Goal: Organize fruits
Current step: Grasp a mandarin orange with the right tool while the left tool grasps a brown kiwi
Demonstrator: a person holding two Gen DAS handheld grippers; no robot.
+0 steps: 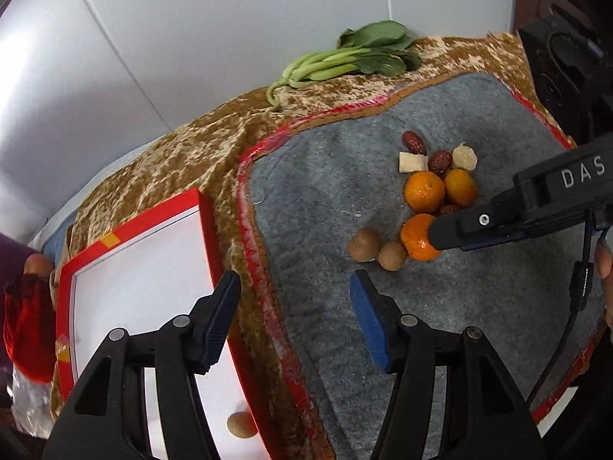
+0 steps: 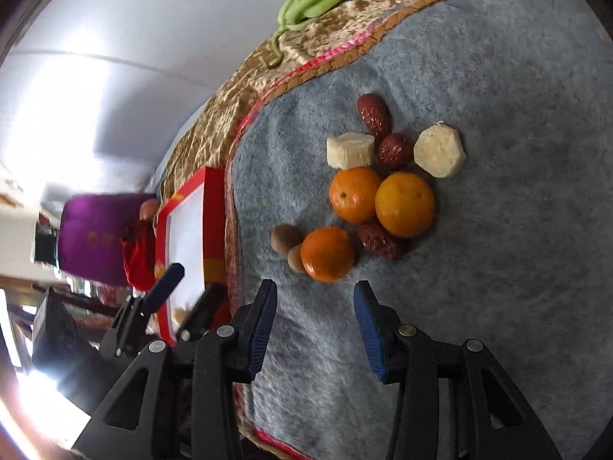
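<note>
A cluster of fruit lay on a grey felt mat at the centre right of the right wrist view: three round orange mandarins, the nearest just above the right gripper, whose blue-padded jaws stood apart and gripped nothing. Two small brown longan-like fruits touched that mandarin's left side, one partly hidden behind it. Three wrinkled dark red dates and two pale cut chunks sat among the upper mandarins; what the chunks were could not be told.

In the left wrist view, the left gripper hung released over the mat's red-trimmed edge, its jaws wide apart. The right gripper's black finger reached in from the right edge and covered part of the nearest mandarin. A red-framed white tray filled the lower left, partly blocked by the left gripper; one small brown fruit lay in it near the bottom edge. Leafy green stalks rested on the brown patterned cloth at upper centre. A red bag at the far left was cut off and blurred.
</note>
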